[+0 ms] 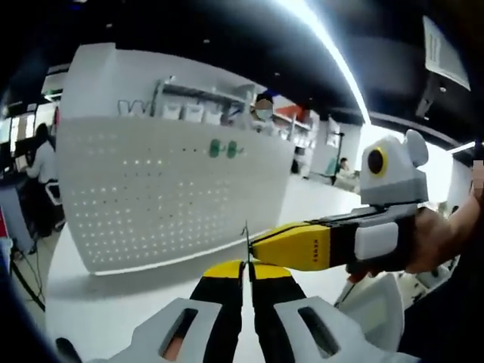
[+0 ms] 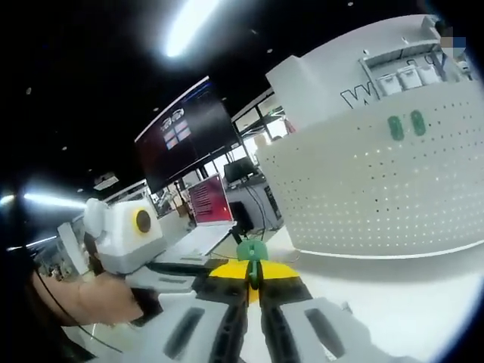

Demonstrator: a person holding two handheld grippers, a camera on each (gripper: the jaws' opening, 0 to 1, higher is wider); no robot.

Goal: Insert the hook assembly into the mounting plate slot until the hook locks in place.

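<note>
In the left claw view, a white perforated mounting plate [image 1: 162, 200] stands upright on the white table [image 1: 106, 310], filling the left and middle of the view, with two green hooks [image 1: 223, 149] already seated side by side near its upper edge. Below it, the left claw [image 1: 246, 274] rises from the bottom with its yellow-tipped jaws pressed together on a thin metal piece whose tip sticks up between them. From the right, the right claw [image 1: 257, 246] reaches in, held by a hand [image 1: 439, 238], its yellow tip just beside that thin piece.

In the right claw view, the left claw [image 2: 227, 266] enters from the left. The right claw [image 2: 253, 283] is clamped on a green hook assembly [image 2: 252, 252], held well apart from the plate, which stands to the right on the table.
</note>
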